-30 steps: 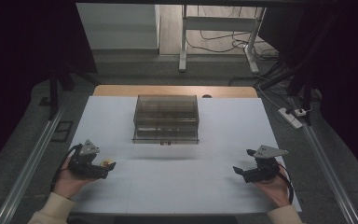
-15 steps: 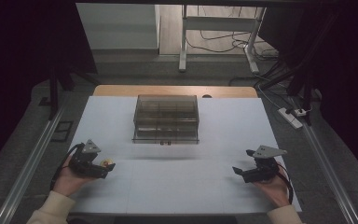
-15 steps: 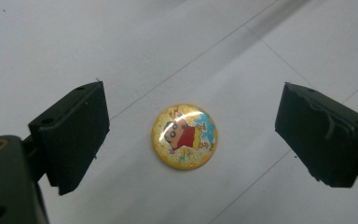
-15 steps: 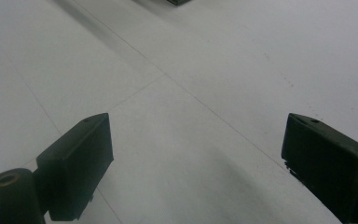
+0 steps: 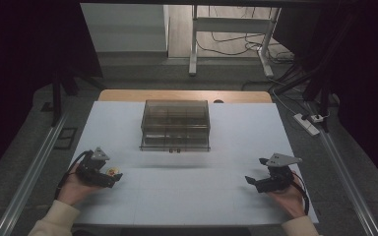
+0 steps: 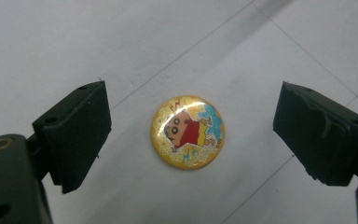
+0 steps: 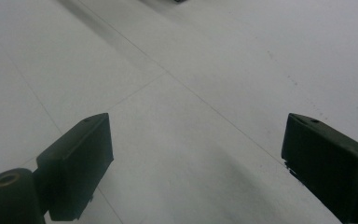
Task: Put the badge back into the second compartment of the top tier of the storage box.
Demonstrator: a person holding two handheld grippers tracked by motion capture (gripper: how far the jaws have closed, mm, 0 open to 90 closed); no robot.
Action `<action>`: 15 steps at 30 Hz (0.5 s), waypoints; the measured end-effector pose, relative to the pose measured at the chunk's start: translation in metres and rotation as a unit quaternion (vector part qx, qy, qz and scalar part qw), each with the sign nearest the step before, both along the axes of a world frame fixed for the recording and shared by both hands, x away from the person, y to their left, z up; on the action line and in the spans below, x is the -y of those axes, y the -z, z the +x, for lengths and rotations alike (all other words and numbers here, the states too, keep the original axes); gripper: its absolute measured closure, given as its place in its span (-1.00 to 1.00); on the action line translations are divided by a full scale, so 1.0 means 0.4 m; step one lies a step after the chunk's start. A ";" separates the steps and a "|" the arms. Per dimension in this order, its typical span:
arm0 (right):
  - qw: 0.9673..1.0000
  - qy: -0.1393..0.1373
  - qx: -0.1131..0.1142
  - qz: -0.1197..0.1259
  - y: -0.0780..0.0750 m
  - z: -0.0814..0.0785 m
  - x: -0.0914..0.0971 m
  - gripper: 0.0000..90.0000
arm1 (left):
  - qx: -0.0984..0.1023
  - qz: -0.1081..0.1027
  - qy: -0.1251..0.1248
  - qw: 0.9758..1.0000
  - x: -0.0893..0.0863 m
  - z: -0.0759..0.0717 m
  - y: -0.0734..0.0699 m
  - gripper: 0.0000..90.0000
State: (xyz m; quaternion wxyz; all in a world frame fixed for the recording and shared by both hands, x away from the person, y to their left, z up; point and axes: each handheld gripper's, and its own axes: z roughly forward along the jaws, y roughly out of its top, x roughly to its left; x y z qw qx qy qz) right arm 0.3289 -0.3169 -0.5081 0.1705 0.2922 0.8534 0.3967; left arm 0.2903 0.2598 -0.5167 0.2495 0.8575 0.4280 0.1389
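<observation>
On the white table (image 5: 187, 196), near the person's left hand, lies a small round badge (image 6: 187, 131). It is flat, yellow-rimmed, printed with a cartoon child in a red shirt; no writing can be read on it. The left gripper (image 6: 191, 135) hangs over it with jaws spread wide, one on each side and neither touching, seemingly lined up for a pinch. The right gripper (image 5: 254, 183) rests well apart on the bare surface, jaws equally wide, holding nothing. A clear plastic drawer box (image 5: 175, 125) stands at the centre, likely the badge's destination.
</observation>
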 end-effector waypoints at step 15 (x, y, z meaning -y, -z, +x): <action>1.000 0.000 -0.001 -0.001 0.000 0.000 -0.001 -0.82 | -0.040 0.015 0.011 0.999 0.002 0.017 0.022 -0.60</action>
